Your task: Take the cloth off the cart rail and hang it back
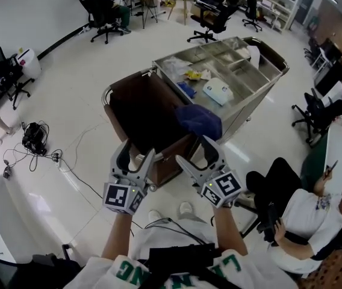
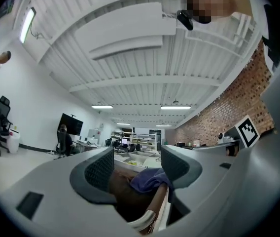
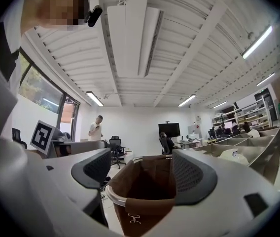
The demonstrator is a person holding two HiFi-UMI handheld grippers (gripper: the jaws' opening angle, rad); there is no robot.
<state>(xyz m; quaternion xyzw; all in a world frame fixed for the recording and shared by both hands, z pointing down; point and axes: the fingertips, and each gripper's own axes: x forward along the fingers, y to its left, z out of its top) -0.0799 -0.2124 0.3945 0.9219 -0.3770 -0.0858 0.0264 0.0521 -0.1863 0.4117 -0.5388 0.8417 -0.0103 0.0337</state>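
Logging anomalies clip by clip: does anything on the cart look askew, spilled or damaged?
Nothing looks spilled or damaged. The one untidy thing is the cloth, bunched over the rail by the bag rather than hanging flat. The left gripper and right gripper are open, holding nothing.

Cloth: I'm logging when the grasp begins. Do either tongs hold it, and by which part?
Nothing is held. Left tongs and right tongs are both open and empty; the cloth hangs on the cart.

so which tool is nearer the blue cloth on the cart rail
Right. The right tool hovers just short of the blue cloth; the left tool is farther off, before the brown bag.
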